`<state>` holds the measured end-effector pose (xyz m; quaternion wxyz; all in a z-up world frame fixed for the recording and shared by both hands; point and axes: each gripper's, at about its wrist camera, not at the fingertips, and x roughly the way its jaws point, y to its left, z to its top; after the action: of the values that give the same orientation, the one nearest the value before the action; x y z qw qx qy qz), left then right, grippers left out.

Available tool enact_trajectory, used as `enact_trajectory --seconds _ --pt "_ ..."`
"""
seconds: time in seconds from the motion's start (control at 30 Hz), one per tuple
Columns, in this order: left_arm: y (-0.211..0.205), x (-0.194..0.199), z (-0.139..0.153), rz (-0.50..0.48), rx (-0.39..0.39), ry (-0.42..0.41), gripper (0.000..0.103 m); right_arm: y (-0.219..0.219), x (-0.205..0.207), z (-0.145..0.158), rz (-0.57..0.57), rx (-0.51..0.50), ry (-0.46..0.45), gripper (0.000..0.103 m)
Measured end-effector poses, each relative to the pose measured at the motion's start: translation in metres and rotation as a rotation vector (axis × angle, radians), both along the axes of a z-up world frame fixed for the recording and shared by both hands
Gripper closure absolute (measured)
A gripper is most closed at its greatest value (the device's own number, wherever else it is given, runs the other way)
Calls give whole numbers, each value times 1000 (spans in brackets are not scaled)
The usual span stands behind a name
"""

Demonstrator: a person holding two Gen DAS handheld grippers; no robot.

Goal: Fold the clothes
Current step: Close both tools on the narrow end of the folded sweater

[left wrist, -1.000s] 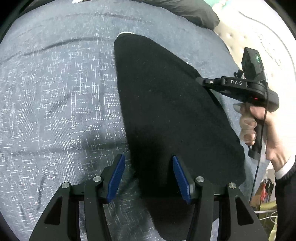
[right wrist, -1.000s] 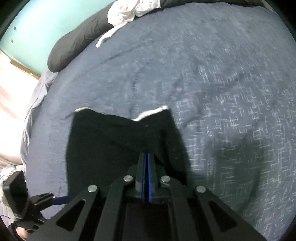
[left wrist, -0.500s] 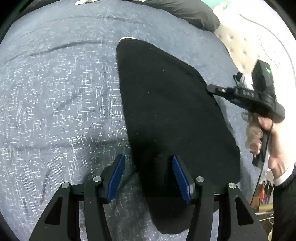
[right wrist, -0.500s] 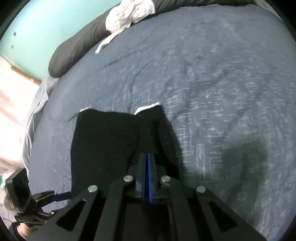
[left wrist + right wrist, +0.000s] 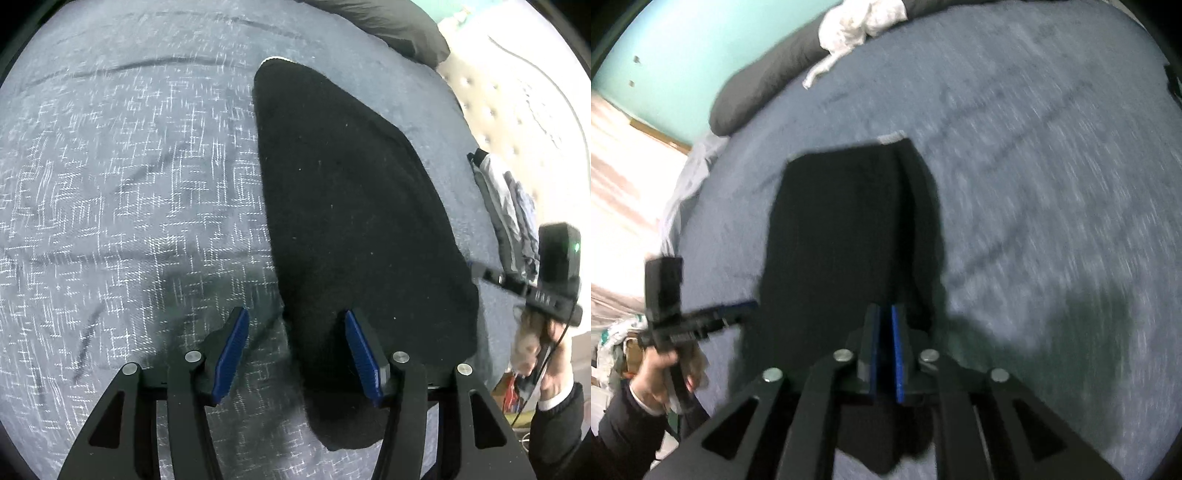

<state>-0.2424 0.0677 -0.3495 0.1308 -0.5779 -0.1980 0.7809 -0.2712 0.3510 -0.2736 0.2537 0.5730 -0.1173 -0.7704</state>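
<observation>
The left gripper (image 5: 293, 354) is standing wide open, its blue pads (image 5: 232, 354) well apart above the bed (image 5: 110, 184). The near left edge of the black garment (image 5: 351, 206) is lying between those pads, though whether either pad is touching the cloth cannot be told.

The black garment is lying spread flat on the blue-grey bed cover, toward the bed's right edge in the left wrist view, a white trim (image 5: 275, 59) showing at its far corner.

The right gripper (image 5: 884, 354) is nearly closed, with only a narrow slit showing between its blue pads; the black garment (image 5: 842, 229) is lying directly under and ahead of them, and whether cloth is pinched in the slit cannot be told. A hand (image 5: 543, 332) is gripping its handle at the garment's right edge.

A dark pillow (image 5: 768, 85) and crumpled white cloth (image 5: 857, 22) are sitting at the bed's far edge.
</observation>
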Motion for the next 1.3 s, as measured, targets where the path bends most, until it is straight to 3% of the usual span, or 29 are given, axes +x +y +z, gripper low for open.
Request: enact_trajectory --seconds 0.07,0.37,0.6,0.9,1.03,1.3 --pt "4 1 2 -3 3 0 44 7 8 -5 6 17 -20 71" --pt "31 -1 4 -43 4 -12 44 12 23 -18 26 -3 -87 52" --pt "37 -1 1 -45 11 -18 44 15 30 -10 48 -41 -70 46" --pt "44 -11 -4 -55 18 -16 43 -2 24 -33 91 -4 -120 44" --pt "43 -15 -9 -44 24 -22 33 -9 19 -44 103 14 -143 44" --pt "46 -30 -26 -2 110 -38 30 -16 14 -58 119 23 -175 44"
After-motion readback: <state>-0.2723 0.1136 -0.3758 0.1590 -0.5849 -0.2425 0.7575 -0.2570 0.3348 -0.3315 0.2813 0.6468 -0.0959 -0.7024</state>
